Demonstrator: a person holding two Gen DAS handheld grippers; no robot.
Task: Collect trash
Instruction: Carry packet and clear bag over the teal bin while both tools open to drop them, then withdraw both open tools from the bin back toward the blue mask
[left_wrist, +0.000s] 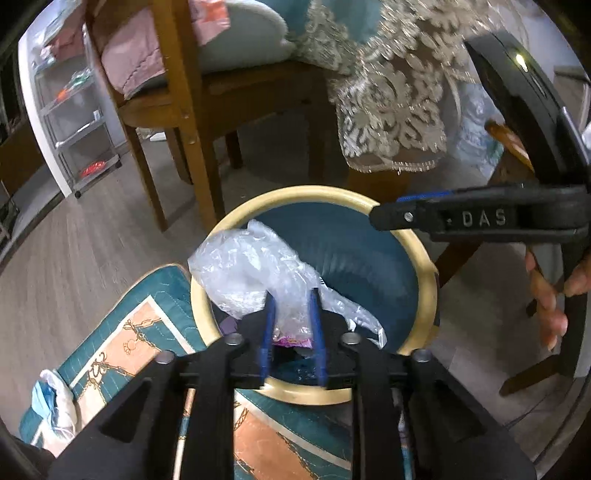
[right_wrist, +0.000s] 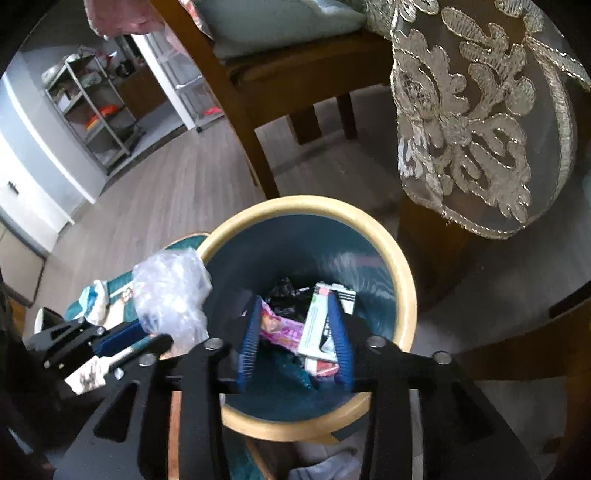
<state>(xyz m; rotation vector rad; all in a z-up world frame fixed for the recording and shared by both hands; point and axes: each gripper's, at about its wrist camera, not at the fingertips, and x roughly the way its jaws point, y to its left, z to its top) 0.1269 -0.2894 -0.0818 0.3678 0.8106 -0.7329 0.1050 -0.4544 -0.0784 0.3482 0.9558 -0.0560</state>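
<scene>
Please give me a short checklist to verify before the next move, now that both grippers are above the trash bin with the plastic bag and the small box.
1. Left gripper is over the trash bin: ok.
2. Clear plastic bag lies inside the rim: not ok, part of it drapes across the rim on the left.
3. Left pads have let go of the bag: cannot tell; the bag is between the blue fingers.
4. Right gripper is over the bin opening: ok.
5. White box is free of the right gripper: cannot tell; it sits against the right-hand finger.
6. Grippers are apart from each other: ok.
</scene>
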